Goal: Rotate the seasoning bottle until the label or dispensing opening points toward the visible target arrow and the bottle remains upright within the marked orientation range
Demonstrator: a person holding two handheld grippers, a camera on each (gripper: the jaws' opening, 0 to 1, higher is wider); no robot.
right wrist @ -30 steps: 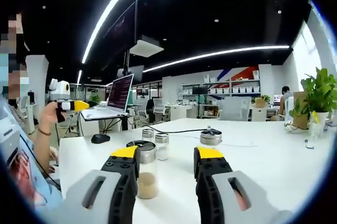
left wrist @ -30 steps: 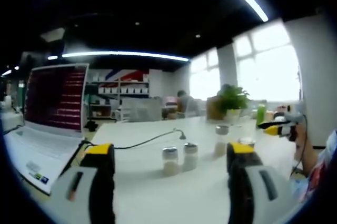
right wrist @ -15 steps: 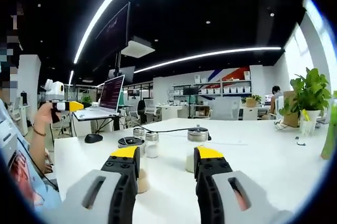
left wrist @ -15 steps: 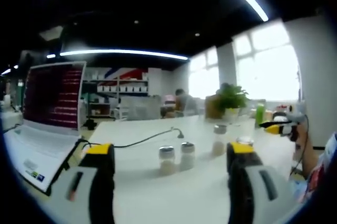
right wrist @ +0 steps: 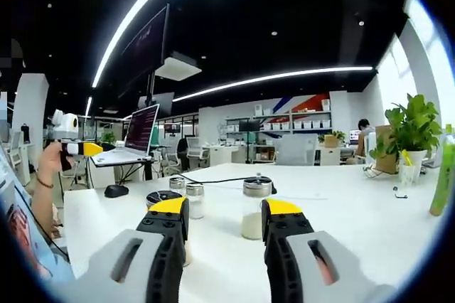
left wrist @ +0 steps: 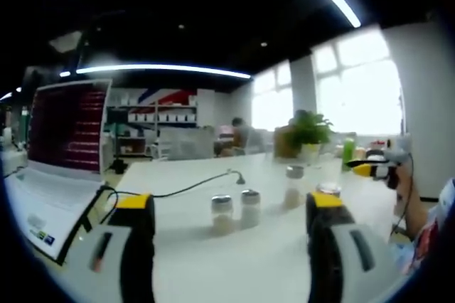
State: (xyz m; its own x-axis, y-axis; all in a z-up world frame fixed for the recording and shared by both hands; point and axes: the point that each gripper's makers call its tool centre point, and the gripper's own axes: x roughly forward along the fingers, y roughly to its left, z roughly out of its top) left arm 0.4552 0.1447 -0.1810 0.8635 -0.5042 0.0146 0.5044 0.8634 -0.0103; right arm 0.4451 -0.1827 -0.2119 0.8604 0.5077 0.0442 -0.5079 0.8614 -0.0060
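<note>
Right gripper view puts your right gripper point(right wrist: 222, 210) wide apart and holding nothing, with a seasoning bottle point(right wrist: 255, 207) upright on the table point(right wrist: 355, 225) just beyond the jaws. Your left gripper point(left wrist: 231, 207) is likewise wide, well short of that bottle. I judge you're approaching; next, ease forward, close around the bottle, then twist. No target arrow is discernible.

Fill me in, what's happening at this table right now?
A person holds two grippers over a white table carrying four glass seasoning bottles. The right gripper is open, its jaws level with the nearest seasoning bottle. The left gripper is open too, facing a pair of small shakers. Nothing is grasped yet.
</note>
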